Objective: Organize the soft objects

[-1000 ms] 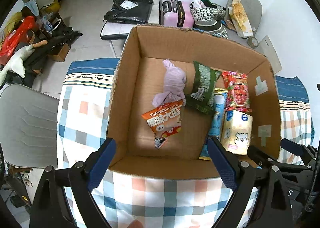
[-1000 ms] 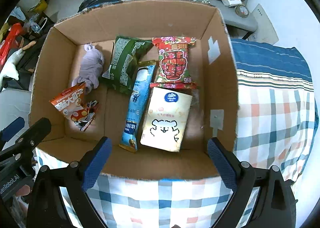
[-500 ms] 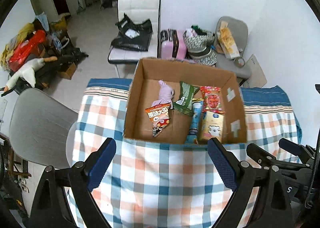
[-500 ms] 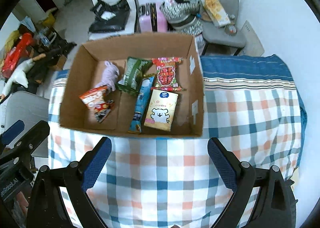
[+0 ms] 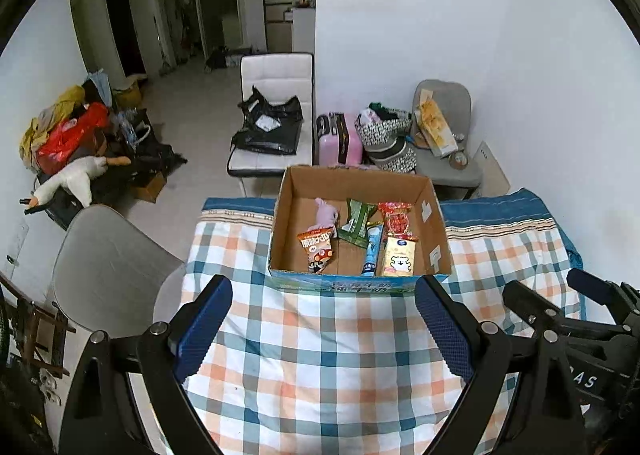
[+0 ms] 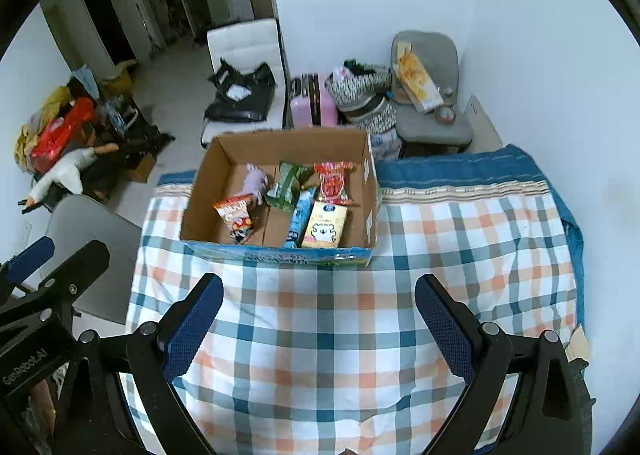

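Note:
A cardboard box (image 5: 434,223) (image 6: 370,191) stands at the far side of a table with a checked cloth (image 5: 320,355) (image 6: 320,335). Inside lie a lilac soft toy (image 5: 325,211) (image 6: 256,181), an orange snack bag (image 5: 317,247) (image 6: 236,213), a green bag (image 5: 356,223) (image 6: 290,185), a blue tube pack (image 5: 372,249) (image 6: 301,221), a red pack (image 5: 397,217) (image 6: 334,181) and a cream tissue pack (image 5: 398,261) (image 6: 325,225). My left gripper (image 5: 320,331) and right gripper (image 6: 318,329) are open and empty, high above the cloth, well short of the box.
A grey chair (image 5: 104,271) stands at the table's left. Behind the table are a white chair with black bags (image 5: 272,123), a pink suitcase (image 5: 340,139) and a grey chair with bags (image 5: 444,135). Clutter and a plush goose (image 5: 76,179) lie on the floor at left.
Both grippers have pulled back and up from just over the box, so the box now looks small and far. The items in the box have not moved.

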